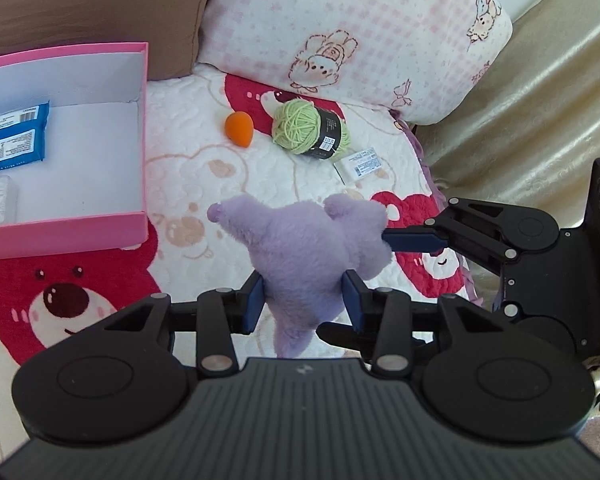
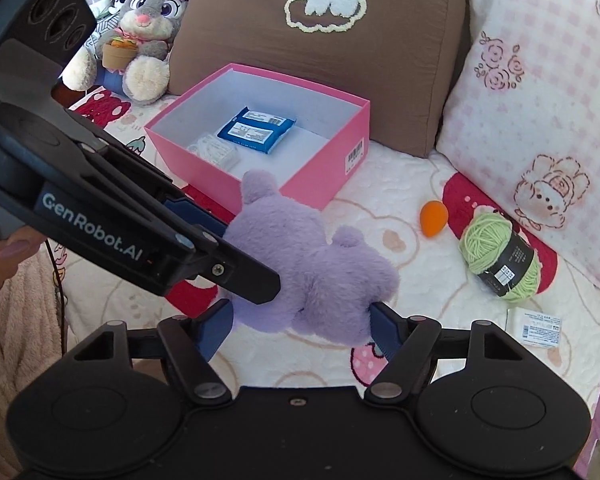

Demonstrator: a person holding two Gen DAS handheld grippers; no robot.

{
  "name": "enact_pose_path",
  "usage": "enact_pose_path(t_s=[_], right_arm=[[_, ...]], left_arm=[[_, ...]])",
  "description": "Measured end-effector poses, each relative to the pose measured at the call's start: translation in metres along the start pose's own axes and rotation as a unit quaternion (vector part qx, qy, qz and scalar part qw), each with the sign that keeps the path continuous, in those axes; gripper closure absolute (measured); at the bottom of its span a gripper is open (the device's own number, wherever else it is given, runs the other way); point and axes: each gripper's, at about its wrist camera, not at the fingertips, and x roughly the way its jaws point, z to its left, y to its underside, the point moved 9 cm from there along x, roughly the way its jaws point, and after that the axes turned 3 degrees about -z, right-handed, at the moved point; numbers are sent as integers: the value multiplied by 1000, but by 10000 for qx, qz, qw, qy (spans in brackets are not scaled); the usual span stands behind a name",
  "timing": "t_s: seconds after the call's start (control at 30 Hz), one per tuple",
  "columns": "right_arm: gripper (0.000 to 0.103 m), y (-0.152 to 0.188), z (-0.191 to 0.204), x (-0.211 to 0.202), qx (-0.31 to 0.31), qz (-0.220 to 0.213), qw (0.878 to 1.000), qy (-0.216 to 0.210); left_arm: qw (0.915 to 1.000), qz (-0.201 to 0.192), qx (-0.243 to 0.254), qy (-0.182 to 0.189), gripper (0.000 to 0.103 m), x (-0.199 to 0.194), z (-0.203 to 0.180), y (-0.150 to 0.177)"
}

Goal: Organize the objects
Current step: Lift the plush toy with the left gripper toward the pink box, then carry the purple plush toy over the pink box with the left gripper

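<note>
A purple plush toy (image 1: 308, 252) is held between both grippers above the quilt. My left gripper (image 1: 304, 300) is shut on its lower part. My right gripper (image 2: 300, 324) is shut on its other end; it shows in the left wrist view at the right, one finger (image 1: 414, 240) pressed into the plush. The plush also shows in the right wrist view (image 2: 312, 272). A pink box (image 2: 328, 168) stands behind it, holding blue packets (image 2: 256, 130) and a white pack (image 2: 216, 150). An orange egg-shaped sponge (image 1: 239, 128), a green yarn ball (image 1: 310, 128) and a small white card (image 1: 360, 164) lie on the quilt.
A brown cushion (image 2: 320, 40) and a pink checked pillow (image 2: 540, 100) stand behind the quilt (image 1: 188, 168). A grey rabbit plush (image 2: 148, 36) sits at the far left. A gold cover (image 1: 540, 100) lies beyond the quilt's right edge.
</note>
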Motion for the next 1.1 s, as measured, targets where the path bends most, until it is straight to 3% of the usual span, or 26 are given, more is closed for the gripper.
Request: enact_pose_path(t_s=[0.67,0.9,1.1], right_arm=[[24,-41,40,23,-92,62,9999,65],[25,-66,38,28,-40,-147,9995,259],[26,-102,22,27,-104,-699,9954,641]], left_arm=[[9982,-417,-431,-21,60,-31,55,-11],[9989,-385,-198,-162,60,-35,63,-40],[9977,-619,-138,-219,60,-40,68,-74]])
